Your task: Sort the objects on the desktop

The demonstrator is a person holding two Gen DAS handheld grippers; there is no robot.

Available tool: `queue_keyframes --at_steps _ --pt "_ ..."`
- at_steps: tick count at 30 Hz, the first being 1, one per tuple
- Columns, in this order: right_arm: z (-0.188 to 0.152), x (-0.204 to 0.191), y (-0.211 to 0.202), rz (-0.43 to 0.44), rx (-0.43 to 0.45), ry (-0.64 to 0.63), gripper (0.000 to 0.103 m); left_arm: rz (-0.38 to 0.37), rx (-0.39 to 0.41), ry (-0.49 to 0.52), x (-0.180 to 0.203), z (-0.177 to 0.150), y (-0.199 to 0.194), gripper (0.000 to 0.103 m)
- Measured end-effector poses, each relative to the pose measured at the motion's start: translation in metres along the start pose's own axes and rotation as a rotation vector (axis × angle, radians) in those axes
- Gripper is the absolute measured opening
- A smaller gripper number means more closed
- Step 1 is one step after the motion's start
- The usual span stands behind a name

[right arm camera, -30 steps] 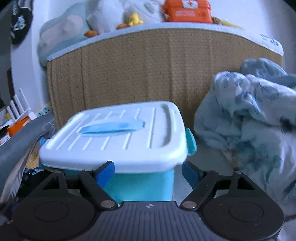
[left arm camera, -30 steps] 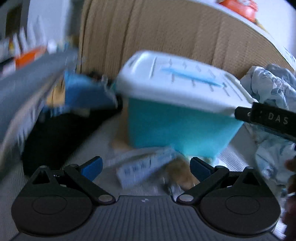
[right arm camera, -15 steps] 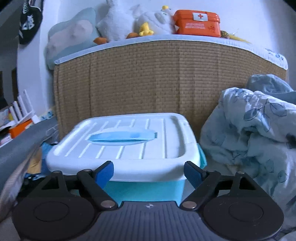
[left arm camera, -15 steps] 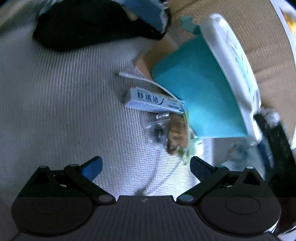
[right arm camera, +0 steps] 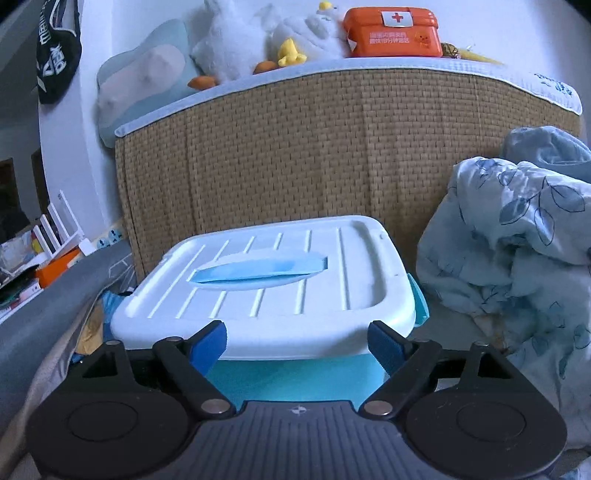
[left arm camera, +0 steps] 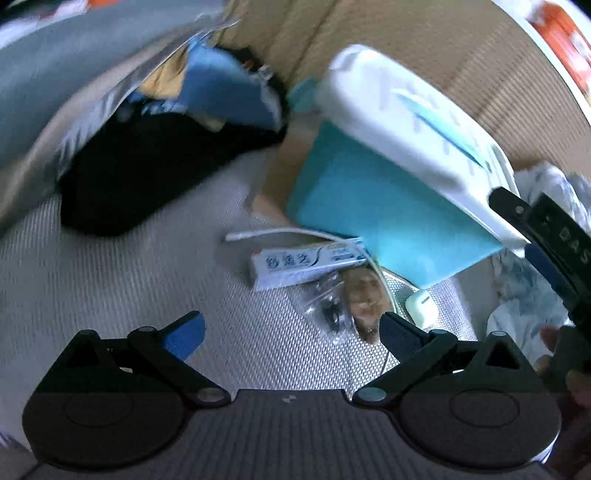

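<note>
A teal storage box with a white lid (right arm camera: pixel 273 280) stands on the grey mat, lid shut; it also shows in the left wrist view (left arm camera: pixel 391 155). In front of it lie a white toothpaste box (left arm camera: pixel 299 264), a white cable (left arm camera: pixel 280 233), a clear bag with small dark parts (left arm camera: pixel 327 306), a brown item (left arm camera: pixel 365 299) and a pale green earbud case (left arm camera: pixel 421 304). My left gripper (left arm camera: pixel 291 332) is open and empty above the mat, near these items. My right gripper (right arm camera: pixel 297 341) is open and empty just before the box's front; it shows at the right of the left wrist view (left arm camera: pixel 546 236).
A black bag (left arm camera: pixel 140 177) and blue items (left arm camera: pixel 225 88) lie at the left. A woven headboard (right arm camera: pixel 332 155) stands behind the box, with plush toys (right arm camera: pixel 236 40) and an orange first-aid case (right arm camera: pixel 393 31) on top. A crumpled blue quilt (right arm camera: pixel 517 251) lies at the right.
The left gripper's view has swung from pointing steeply down at the mat to a more level, tilted look at the box. The right gripper has backed off and risen slightly. Both stay open.
</note>
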State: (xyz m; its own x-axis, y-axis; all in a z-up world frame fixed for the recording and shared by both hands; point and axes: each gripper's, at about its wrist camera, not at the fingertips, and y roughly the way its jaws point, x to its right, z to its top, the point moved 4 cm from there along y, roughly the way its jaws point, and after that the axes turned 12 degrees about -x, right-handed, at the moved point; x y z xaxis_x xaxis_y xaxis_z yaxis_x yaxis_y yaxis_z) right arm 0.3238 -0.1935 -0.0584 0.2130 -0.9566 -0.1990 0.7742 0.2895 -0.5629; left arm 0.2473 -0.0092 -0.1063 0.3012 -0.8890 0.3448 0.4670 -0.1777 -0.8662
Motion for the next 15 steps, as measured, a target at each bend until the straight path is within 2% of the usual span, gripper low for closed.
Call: queue_keyframes --at_steps 4,6,8,11,13,15 --pt "-0.003 -0.006 -0.012 0.002 -0.076 -0.007 0.087 -0.037 -0.015 0.016 0.005 0.001 0.012 0.103" --pt "0.000 -0.012 -0.010 0.029 -0.071 -0.056 0.087 -0.042 -0.031 0.022 0.002 0.004 0.016 0.103" --pt "0.002 -0.009 0.003 0.000 -0.075 -0.057 0.088 -0.026 -0.075 0.044 0.003 0.005 0.027 0.103" --pt "0.000 0.002 0.019 -0.021 -0.124 -0.021 0.088 0.029 -0.125 0.135 0.009 0.005 0.034 0.103" --pt "-0.005 0.012 0.014 -0.028 -0.145 0.058 0.088 0.107 -0.103 0.210 0.016 0.005 0.035 0.103" --pt "-0.009 0.015 0.006 -0.016 -0.147 0.104 0.088 0.147 -0.066 0.294 0.024 0.004 0.036 0.103"
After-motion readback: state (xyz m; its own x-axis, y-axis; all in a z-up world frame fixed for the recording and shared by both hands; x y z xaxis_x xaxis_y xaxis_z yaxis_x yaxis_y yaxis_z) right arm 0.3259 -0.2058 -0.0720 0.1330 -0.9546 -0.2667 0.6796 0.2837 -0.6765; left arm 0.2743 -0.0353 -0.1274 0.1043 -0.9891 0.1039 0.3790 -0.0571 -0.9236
